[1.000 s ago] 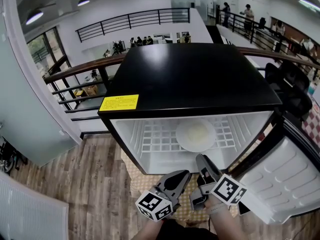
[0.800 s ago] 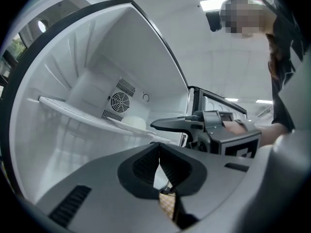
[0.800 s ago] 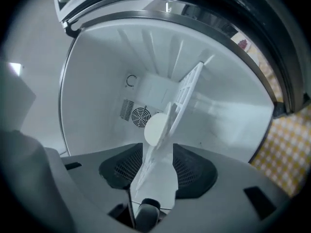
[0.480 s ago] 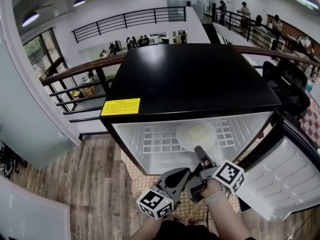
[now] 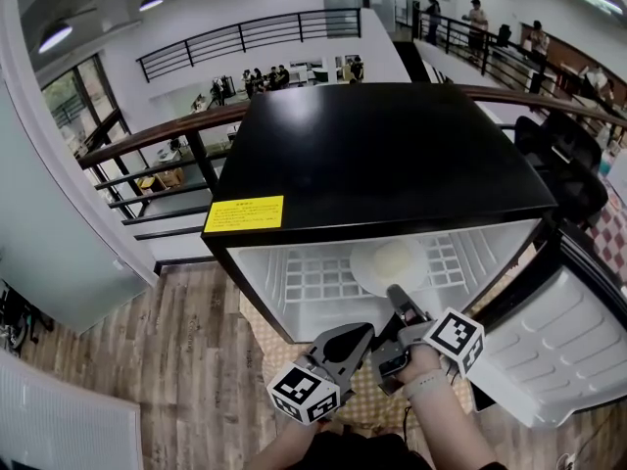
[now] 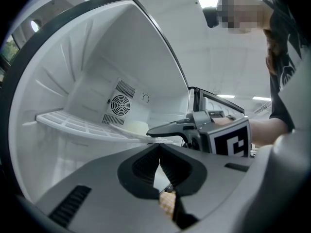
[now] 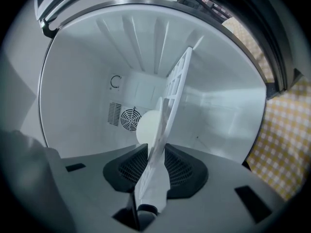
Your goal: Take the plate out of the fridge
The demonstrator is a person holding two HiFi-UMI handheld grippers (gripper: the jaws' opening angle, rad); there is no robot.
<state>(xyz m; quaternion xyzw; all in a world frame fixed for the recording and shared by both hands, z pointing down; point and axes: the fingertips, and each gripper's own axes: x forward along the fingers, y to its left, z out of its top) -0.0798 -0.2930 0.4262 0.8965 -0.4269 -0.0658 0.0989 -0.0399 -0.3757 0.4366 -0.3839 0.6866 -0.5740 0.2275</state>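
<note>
Right gripper (image 5: pixel 395 294) has rolled sideways, closing onto the plate (image 5: pixel 392 260) (left gripper (image 5: pixel 362 333) pressed together).

Yellow checked mat (image 7: pixel 286 144), wood floor (image 5: pixel 167 360), black railing (image 5: pixel 245 35) behind.

- A yellow label (image 5: pixel 244 214) is fixed on the black fridge top (image 5: pixel 392 155); its print cannot be read;
- Black-and-white square markers (image 5: pixel 297 396) are carried by two cubes (image 5: pixel 457 341); no letters are shown.
</note>
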